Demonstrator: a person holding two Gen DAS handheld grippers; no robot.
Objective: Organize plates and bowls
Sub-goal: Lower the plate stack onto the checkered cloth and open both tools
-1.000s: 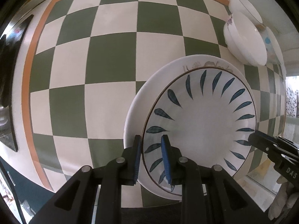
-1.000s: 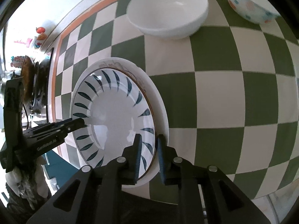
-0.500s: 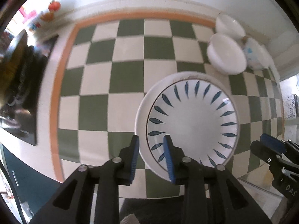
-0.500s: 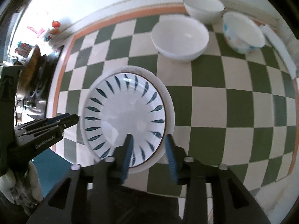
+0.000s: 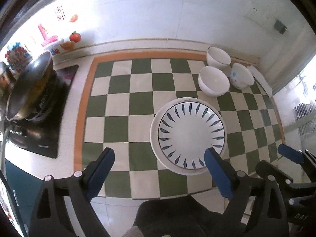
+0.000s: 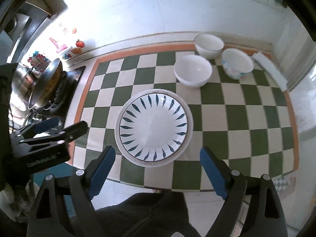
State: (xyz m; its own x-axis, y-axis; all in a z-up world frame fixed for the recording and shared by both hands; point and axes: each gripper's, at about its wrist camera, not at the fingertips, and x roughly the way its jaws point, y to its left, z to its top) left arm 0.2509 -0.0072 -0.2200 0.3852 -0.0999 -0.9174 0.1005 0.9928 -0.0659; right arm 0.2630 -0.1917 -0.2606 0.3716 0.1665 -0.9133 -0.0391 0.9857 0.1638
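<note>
A second ago both grippers pinched the near rim of the leaf-patterned plate [image 5: 191, 135]; now both have let go and pulled back high, leaving it stacked on the larger white plate [image 5: 155, 138] on the checkered mat [image 5: 128, 102]. The plate stack looks done; the bowls remain.

The left gripper [image 5: 159, 172] is spread wide and holds nothing. The right gripper [image 6: 156, 167] likewise gapes empty, near the mat's front edge. Far right sit the white bowl [image 6: 193, 71], a second white bowl [image 6: 209, 45] and the patterned bowl [image 6: 237, 66], unstacked.
</note>
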